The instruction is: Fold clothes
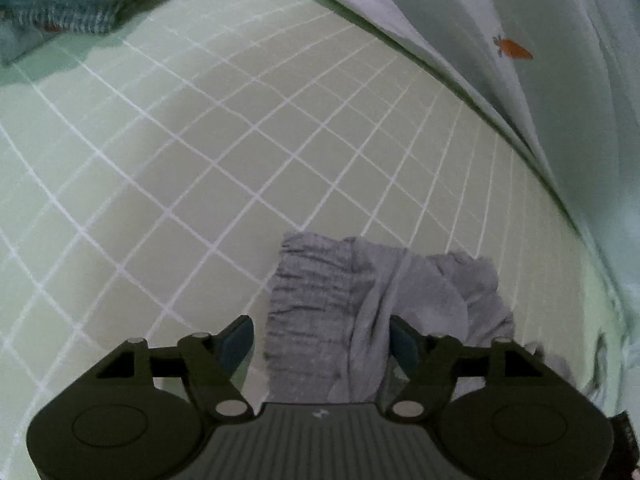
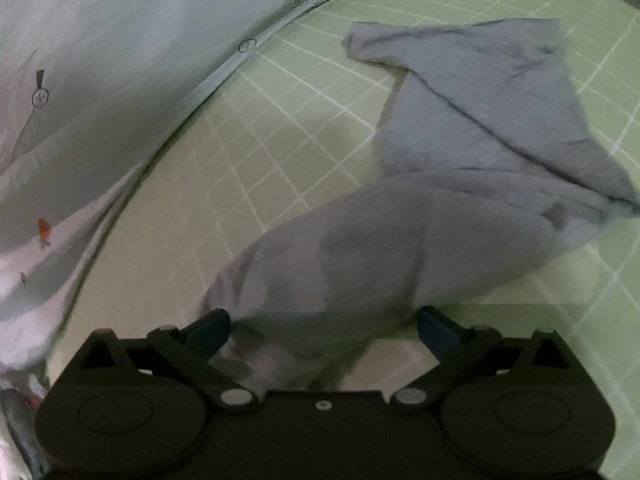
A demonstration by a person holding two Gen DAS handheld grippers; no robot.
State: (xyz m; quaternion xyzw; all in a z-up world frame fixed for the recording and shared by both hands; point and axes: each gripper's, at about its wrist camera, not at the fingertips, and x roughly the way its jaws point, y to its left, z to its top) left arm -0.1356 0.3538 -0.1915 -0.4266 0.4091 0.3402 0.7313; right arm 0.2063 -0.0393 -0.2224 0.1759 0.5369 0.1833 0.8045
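Note:
A grey garment (image 2: pixel 460 184) lies crumpled on a green mat with a white grid (image 2: pixel 280 152). In the right wrist view it spreads from the far right down to my right gripper (image 2: pixel 324 326), whose jaws stand wide open with the cloth's near end between them. In the left wrist view a ribbed edge of the same grey garment (image 1: pixel 332 304) lies bunched between the open fingers of my left gripper (image 1: pixel 322 340). Neither gripper pinches the cloth.
A white sheet printed with small carrots (image 1: pixel 516 48) borders the green mat (image 1: pixel 200 160) on the right in the left view and on the left in the right view (image 2: pixel 80 100). A blue-grey pile of clothes (image 1: pixel 68 4) sits at the mat's far left.

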